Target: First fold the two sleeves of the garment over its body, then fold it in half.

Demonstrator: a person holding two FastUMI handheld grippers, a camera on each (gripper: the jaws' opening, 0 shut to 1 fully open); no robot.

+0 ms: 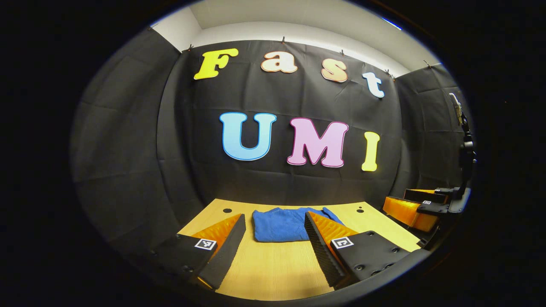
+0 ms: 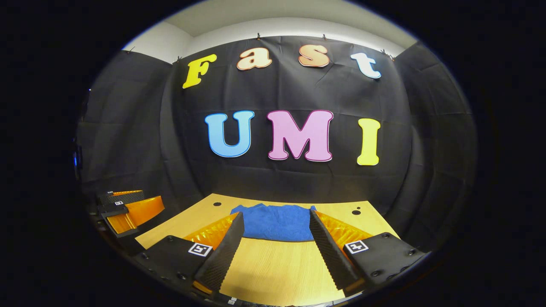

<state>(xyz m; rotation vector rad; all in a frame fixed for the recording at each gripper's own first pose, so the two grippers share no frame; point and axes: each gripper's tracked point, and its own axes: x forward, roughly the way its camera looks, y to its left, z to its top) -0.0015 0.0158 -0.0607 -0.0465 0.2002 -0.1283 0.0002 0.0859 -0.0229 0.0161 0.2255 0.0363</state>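
Ahead of your left gripper [image 1: 275, 238] and right gripper [image 2: 276, 241], both spread wide and empty, the blue garment [image 1: 286, 224] lies compactly folded on the wooden table [image 1: 277, 268], apparently released after folding.

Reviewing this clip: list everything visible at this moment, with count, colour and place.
garment: one, blue, lying folded into a compact shape at the far middle of the table, touched by neither gripper.
table: one, light wood, with small dark holes near its far corners.
booth wall: black cloth, behind and beside the table.
stand: one, dark, at the right edge of the left gripper view.
left hand-held gripper: one, open, raised at the near side of the table.
right hand-held gripper: one, open, raised at the near side beside it.
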